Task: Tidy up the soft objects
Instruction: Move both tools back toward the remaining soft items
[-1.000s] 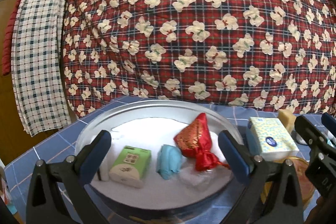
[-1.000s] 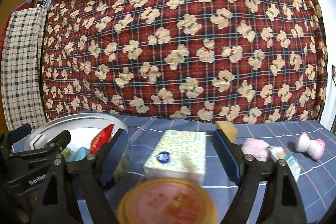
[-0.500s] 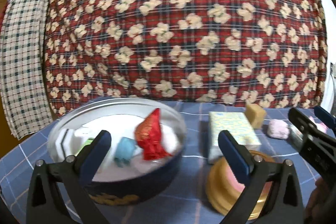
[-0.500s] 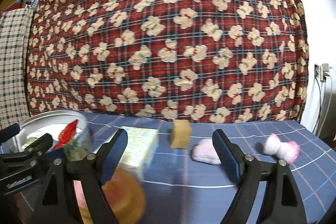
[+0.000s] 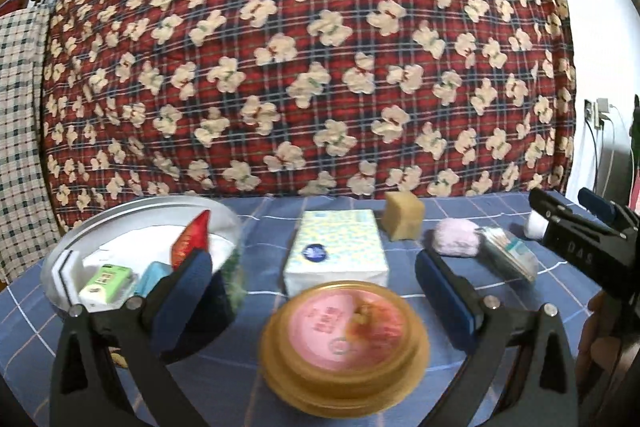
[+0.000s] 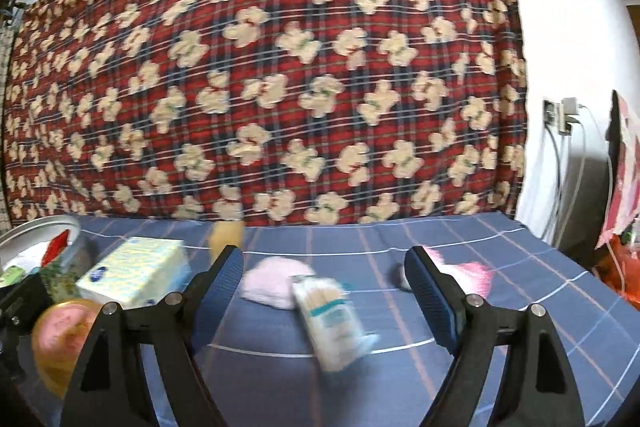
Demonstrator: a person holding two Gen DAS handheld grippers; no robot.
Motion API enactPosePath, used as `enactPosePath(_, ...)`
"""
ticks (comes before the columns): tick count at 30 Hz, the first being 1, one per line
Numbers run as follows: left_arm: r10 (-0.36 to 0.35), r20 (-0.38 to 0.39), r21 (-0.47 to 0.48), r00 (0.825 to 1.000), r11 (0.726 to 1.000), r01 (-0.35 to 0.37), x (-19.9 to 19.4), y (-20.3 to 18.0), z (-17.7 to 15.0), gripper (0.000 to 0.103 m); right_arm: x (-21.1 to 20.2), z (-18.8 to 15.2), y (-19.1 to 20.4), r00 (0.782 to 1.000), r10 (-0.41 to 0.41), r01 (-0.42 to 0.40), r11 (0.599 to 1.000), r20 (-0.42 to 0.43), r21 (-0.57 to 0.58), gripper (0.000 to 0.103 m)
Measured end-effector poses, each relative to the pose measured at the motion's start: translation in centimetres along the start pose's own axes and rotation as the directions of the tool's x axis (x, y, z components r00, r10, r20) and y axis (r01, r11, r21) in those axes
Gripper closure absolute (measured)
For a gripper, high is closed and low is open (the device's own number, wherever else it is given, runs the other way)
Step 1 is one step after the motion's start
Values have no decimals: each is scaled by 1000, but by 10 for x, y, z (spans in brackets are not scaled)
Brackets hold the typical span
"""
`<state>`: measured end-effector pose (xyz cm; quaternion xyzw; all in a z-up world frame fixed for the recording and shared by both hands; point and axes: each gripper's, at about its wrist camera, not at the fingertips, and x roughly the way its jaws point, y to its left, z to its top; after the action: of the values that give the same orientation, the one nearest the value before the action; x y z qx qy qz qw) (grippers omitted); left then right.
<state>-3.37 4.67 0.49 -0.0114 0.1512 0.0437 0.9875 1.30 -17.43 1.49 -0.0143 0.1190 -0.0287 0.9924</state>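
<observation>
Both views have swung rightward off the round tin (image 5: pixel 56 259), lower left. Left claw (image 5: pixel 312 291) wide, empty, over gold-lidded tub (image 5: pixel 344 331). Right claw (image 6: pixel 324 287) wide, empty; cotton-swab pack (image 6: pixel 332 319) and pink puff (image 6: pixel 276 281) centre frame: likely our next pick.

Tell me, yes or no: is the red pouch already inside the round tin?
Yes, the red pouch stands inside the round tin, beside a green packet and a light blue item.
</observation>
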Motion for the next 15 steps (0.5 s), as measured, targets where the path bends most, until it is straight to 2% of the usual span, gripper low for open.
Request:
enactPosePath(7,-35,-3,31,999,999,35,0,-29,1,0,7,2,-38,997,-74,74,997,-20,20,18)
enactPosePath(15,-116,-30,103,993,988,118,2,-78,3,0,18,3,-78,990,-131,133,990,-48,40,18)
